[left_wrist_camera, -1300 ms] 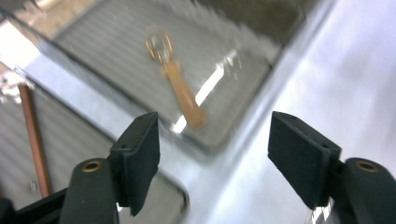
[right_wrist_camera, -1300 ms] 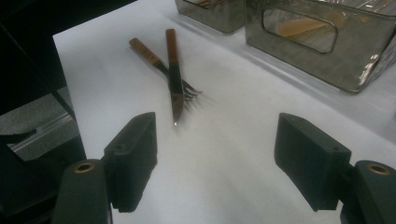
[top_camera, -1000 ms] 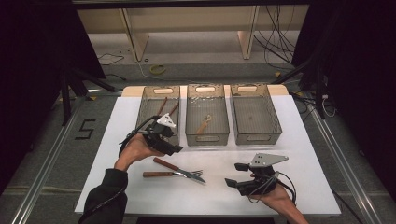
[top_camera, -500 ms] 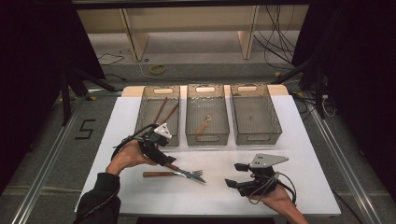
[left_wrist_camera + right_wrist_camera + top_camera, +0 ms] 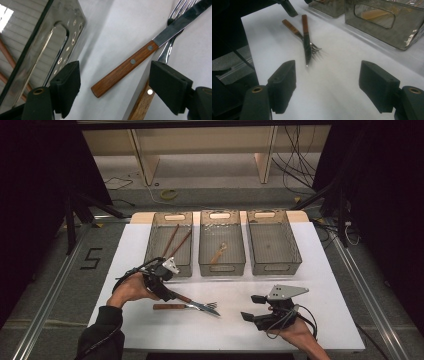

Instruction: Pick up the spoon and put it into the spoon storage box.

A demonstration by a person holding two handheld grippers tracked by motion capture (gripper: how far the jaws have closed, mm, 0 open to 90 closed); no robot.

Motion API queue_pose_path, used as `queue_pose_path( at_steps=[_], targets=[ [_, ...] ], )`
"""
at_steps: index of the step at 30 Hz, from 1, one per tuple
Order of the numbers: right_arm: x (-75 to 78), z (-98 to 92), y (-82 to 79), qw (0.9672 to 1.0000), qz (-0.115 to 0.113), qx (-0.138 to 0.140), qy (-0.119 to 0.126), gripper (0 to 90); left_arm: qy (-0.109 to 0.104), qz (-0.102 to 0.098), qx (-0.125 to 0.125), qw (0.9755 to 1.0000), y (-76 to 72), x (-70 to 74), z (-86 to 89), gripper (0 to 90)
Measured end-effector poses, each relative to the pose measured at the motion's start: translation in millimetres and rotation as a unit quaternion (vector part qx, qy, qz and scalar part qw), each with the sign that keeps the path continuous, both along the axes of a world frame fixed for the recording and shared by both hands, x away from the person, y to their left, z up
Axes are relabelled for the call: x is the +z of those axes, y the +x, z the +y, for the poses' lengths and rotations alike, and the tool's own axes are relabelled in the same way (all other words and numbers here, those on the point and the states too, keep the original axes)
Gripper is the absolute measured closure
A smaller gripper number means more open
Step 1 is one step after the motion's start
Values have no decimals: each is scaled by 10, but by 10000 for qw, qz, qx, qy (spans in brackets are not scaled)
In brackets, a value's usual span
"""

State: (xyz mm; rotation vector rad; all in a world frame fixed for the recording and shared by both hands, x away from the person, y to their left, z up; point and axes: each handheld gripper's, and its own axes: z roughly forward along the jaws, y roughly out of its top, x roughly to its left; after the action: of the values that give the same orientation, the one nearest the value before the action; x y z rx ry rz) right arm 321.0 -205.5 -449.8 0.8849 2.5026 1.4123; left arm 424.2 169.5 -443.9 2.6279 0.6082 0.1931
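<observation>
A wood-handled knife (image 5: 189, 300) lies crossed over a wood-handled fork (image 5: 166, 307) on the white table (image 5: 310, 270), in front of the left bin. My left gripper (image 5: 169, 292) hangs low over the butt of the knife handle. In the left gripper view the left gripper (image 5: 117, 86) is open, with the knife handle (image 5: 125, 71) lying between the pads and untouched; the fork handle (image 5: 141, 105) runs by the right pad. My right gripper (image 5: 252, 307) rests open and holds nothing at the front right. From the right gripper (image 5: 328, 85) I see the knife (image 5: 306, 42) and fork (image 5: 292, 28) farther off.
Three metal bins stand side by side at the back. The left bin (image 5: 152, 251) holds two chopsticks (image 5: 172, 242), the middle bin (image 5: 222, 268) holds a wooden utensil (image 5: 218, 254), and the right bin (image 5: 295, 251) looks bare. The left bin's wall (image 5: 62, 35) is close to my left jaw.
My left hand has come away from the left bin toward the front and sunk over the knife handle. The right hand, the knife and the fork have kept still.
</observation>
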Motion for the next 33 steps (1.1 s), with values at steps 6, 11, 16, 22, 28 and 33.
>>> queue_pose_path(
  at_steps=[6,11,16,22,28,33],
  targets=[
    [-1,-6,5,10000,13,14,4,308,171,8,-68,9998,6,-36,-1,248],
    [-10,-16,8,10000,15,18,16,308,401,39,-145,9991,33,-83,-17,253],
    [-13,-30,16,10000,34,23,20,308,478,73,-234,9986,51,-105,-40,270],
    [-31,-42,37,10000,52,14,40,309,566,120,-413,9975,92,-151,-106,294],
    [-34,-44,45,10000,73,18,38,309,697,207,-553,9958,98,-208,-144,314],
    [-36,-33,44,10000,63,31,25,308,737,237,-640,9949,100,-210,-148,325]
  ],
)
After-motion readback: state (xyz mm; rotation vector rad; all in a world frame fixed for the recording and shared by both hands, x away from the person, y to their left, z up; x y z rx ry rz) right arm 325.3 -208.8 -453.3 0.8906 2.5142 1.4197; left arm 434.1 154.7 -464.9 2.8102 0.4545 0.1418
